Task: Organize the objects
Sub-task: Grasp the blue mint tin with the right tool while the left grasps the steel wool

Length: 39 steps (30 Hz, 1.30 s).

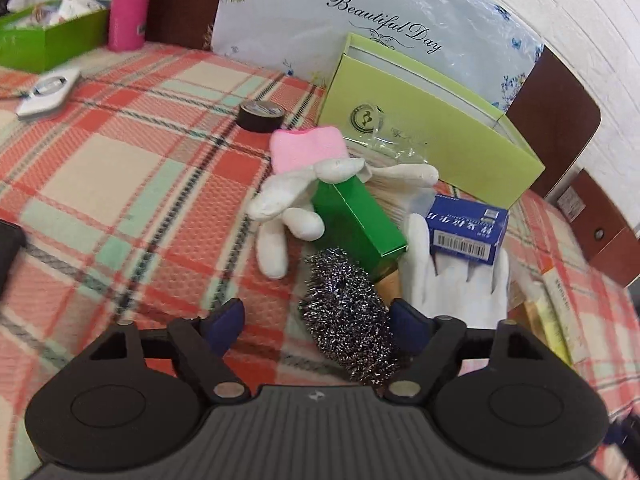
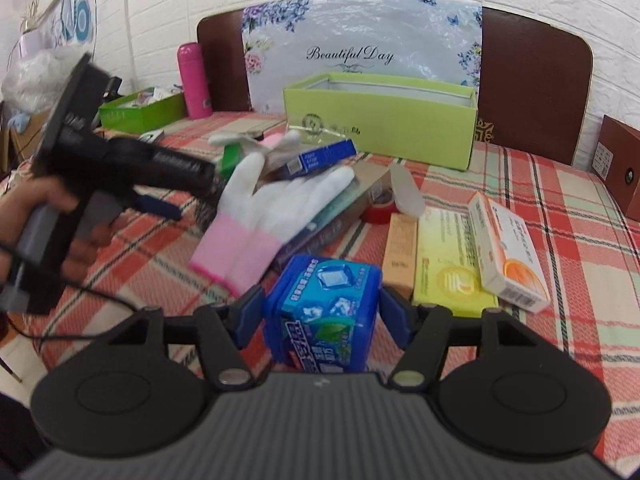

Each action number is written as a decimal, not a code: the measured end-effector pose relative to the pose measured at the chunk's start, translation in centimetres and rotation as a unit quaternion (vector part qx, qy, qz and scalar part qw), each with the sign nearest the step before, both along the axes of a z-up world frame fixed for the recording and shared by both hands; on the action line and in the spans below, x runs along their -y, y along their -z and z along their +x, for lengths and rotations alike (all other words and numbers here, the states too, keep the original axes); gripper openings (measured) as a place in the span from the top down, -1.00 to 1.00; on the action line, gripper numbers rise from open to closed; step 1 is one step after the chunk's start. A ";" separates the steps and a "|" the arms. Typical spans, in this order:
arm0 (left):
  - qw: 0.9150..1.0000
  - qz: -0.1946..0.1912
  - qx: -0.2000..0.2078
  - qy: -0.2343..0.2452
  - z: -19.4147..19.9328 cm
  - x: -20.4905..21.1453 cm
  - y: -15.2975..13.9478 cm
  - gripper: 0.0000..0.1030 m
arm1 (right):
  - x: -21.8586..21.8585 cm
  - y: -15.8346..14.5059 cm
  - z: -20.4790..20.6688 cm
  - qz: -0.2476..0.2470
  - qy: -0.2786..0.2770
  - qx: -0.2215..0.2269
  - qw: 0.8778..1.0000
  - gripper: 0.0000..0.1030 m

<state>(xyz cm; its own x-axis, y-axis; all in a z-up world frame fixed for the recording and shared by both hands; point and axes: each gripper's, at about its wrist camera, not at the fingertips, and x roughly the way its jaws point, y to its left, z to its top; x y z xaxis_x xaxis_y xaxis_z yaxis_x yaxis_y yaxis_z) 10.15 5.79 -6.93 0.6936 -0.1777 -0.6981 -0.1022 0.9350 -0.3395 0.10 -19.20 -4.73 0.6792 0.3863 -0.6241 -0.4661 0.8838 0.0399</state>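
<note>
Blue gum tub between fingers of right hand-held gripper, above the plaid tabletop.

Loose-looking hold; could slip, tumbling onto glove. Left hand-held gripper open, straddling steel scourer; may snag, dragging green box.

Table covering: woven plaid cloth, matt, with a coarse ribbed weave. On the cloth lies a scouring ball of tangled metal wire, bright and rough. Behind the ball: a green carton of glossy card, and two knitted fabric gloves, matt and soft. The lime box behind the gloves is smooth matt cardboard. The blue container near the cloth's front edge is shiny plastic with a printed glossy label.
</note>
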 end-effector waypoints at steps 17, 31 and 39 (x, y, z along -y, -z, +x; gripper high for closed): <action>0.996 0.017 0.013 0.084 -5.7 -1.6 -1.4 0.03 | 0.2 1.3 -0.3 0.004 0.018 -0.026 0.999 -0.23; 0.986 -0.003 -0.004 0.164 -6.8 1.0 0.0 -0.30 | 0.2 2.0 0.0 0.004 0.027 -0.040 0.999 -0.23; 0.985 -0.027 -0.006 0.170 -5.9 0.7 0.3 0.12 | 0.1 1.8 0.2 0.002 0.031 -0.039 0.999 -0.23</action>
